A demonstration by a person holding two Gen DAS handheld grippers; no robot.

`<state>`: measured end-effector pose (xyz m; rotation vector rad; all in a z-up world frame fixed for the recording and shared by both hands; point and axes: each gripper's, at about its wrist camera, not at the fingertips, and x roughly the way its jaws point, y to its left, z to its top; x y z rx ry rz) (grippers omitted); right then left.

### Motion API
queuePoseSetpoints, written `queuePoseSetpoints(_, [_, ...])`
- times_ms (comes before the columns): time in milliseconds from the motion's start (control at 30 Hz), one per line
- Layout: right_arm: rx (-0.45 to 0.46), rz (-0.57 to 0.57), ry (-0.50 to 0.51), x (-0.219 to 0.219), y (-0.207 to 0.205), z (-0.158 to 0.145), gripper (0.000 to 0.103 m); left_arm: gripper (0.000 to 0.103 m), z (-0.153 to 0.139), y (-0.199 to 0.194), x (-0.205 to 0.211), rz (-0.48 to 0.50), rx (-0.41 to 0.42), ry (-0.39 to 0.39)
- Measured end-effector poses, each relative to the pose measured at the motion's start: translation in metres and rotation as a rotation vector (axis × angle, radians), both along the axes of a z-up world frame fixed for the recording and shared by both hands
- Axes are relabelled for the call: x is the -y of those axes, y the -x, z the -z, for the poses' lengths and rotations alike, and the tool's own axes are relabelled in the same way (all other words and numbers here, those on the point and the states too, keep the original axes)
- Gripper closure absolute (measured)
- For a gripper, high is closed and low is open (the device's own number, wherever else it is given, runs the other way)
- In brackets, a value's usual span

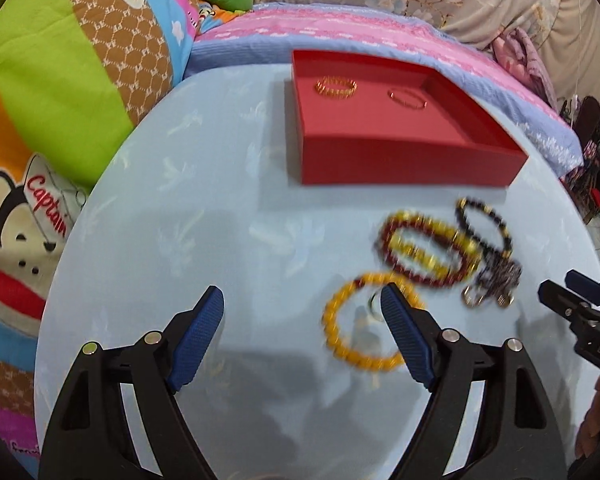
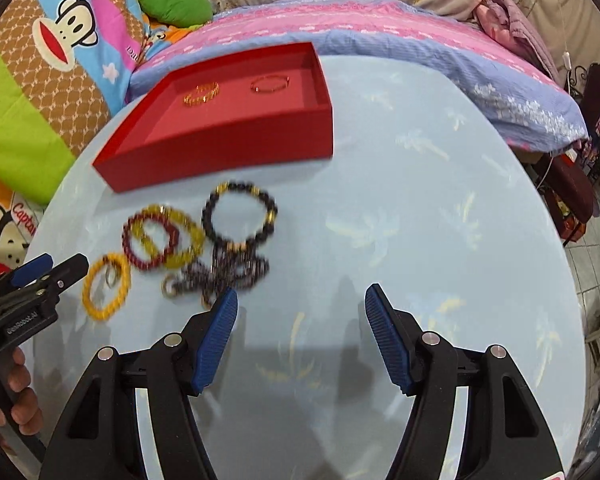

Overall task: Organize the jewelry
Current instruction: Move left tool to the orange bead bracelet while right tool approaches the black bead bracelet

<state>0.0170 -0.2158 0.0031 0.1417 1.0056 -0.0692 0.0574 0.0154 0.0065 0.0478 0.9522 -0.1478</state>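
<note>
Approaching the loose bracelets, both the left gripper (image 1: pixel 302 308) and the right gripper (image 2: pixel 301 306) have jaws spread, empty. Next, I judge, the left closes on the orange bracelet (image 1: pixel 340 336) for the red tray (image 1: pixel 400 168), which already holds 2 gold pieces.

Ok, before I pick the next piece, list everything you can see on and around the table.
red tray: one, red, far side of the table
gold bangles: two, gold, inside the tray, side by side
orange bead bracelet: one, orange-yellow, on the table, nearest the left gripper
small ring: one, silvery, inside the orange bracelet's loop
dark red bracelet: one, overlapping a yellow one
yellow bead bracelet: one, yellow
black bead bracelet: one, black with gold beads
dark chain: one heap, blurred
table: one, round, light blue
bedding: pink and blue, behind
left gripper: open, empty
right gripper: open, empty
hand: one, holding the left gripper
</note>
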Motion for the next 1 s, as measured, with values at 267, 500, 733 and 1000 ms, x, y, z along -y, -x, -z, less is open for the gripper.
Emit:
queuePoseSetpoints(267, [-0.022, 0.016, -0.017, -0.003, 0.016, 0.014, 0.039, 0.034, 0.017, 0.010, 0.005, 0.016, 0.006, -0.037])
queuePoseSetpoints(500, [-0.002, 0.020, -0.026, -0.004, 0.001, 0.012, 0.039, 0.058, 0.015, 0.011, 0.009, 0.042, 0.044, -0.026])
queuePoseSetpoints(733, [0.025, 0.016, -0.013, -0.009, -0.035, 0.008, 0.045, 0.088, 0.014, 0.012, 0.011, 0.063, 0.054, -0.007])
queuePoseSetpoints(1000, [0.013, 0.026, 0.000, -0.009, -0.066, 0.015, 0.062, 0.096, 0.012, 0.007, 0.008, 0.081, 0.012, 0.078])
